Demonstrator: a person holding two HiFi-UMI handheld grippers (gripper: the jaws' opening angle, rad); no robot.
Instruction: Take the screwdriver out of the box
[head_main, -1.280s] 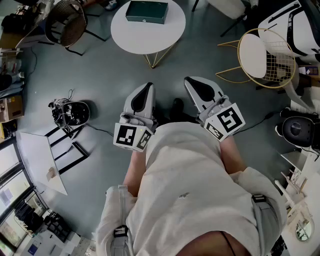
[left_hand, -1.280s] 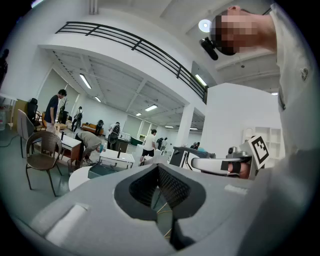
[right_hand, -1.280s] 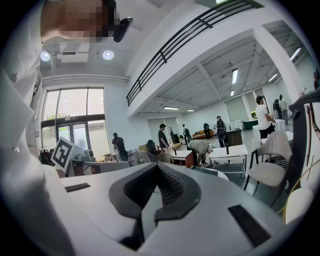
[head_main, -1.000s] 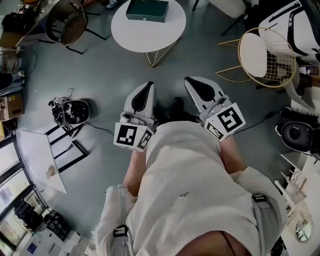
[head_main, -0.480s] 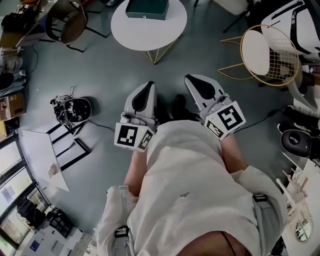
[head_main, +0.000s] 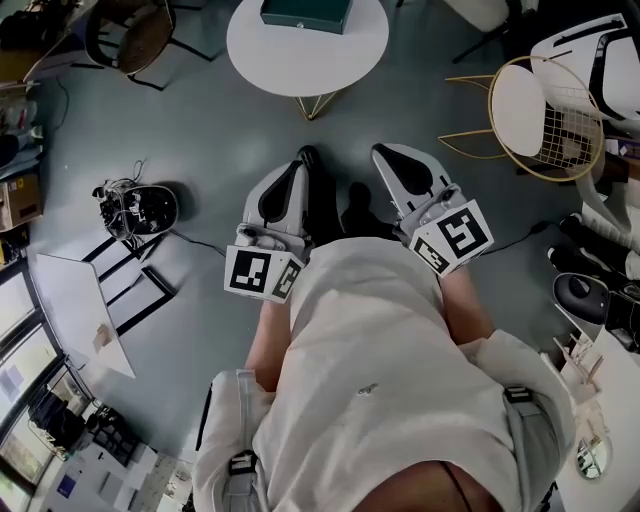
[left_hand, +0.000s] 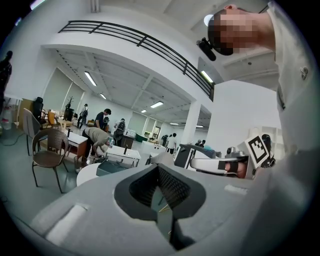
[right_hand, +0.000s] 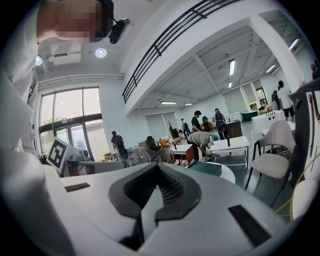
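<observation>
**Both grippers closed and empty, box well ahead on the round table**

The left gripper and the right gripper are held side by side in front of the person's chest. They point forward, over the grey floor. In the left gripper view the jaws of the left gripper are pressed together with nothing between them. In the right gripper view the right gripper is closed and empty in the same way.

The dark green box lies on a round white table, well apart from both grippers, at the top edge of the head view. It shows a little left of the jaws in the left gripper view and a little right of them in the right gripper view. The box seems to be closed, though it is small in every view, and the screwdriver cannot be seen.

The only print I can make out is the black-and-white square pattern on the marker cube of each gripper. Any label on the box is too small to read.
</observation>
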